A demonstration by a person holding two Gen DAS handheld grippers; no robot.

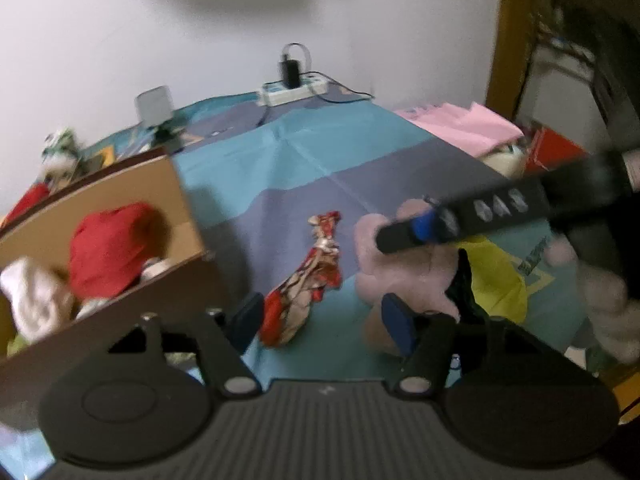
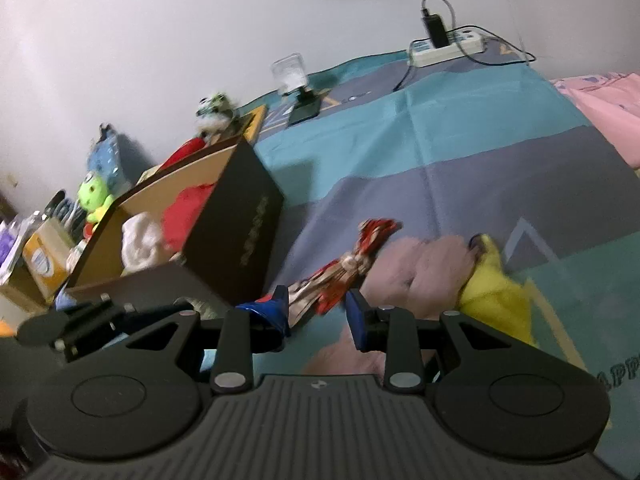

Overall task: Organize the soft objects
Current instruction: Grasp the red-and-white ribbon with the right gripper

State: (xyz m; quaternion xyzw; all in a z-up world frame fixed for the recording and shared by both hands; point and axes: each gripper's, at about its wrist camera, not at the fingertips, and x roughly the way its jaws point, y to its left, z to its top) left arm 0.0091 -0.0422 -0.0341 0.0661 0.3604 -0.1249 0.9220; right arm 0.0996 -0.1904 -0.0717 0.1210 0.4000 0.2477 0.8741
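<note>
Now the red patterned cloth toy (image 1: pixel 310 280) lies lengthwise ahead between the left gripper (image 1: pixel 322 322) jaws, open and empty; right gripper (image 2: pixel 318 314) jaws likewise open, empty.

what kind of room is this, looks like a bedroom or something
Probably a home room, maybe a bedroom or playroom. A colourful play mat lies against a plain white wall, a power strip with a charger sits on it, and a cardboard box holds soft items.

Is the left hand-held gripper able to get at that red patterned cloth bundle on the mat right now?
Probably yes. The left hand-held gripper is open with the red patterned bundle lying just ahead between its fingers, nothing covering it; the pink plush sits beside.
</note>
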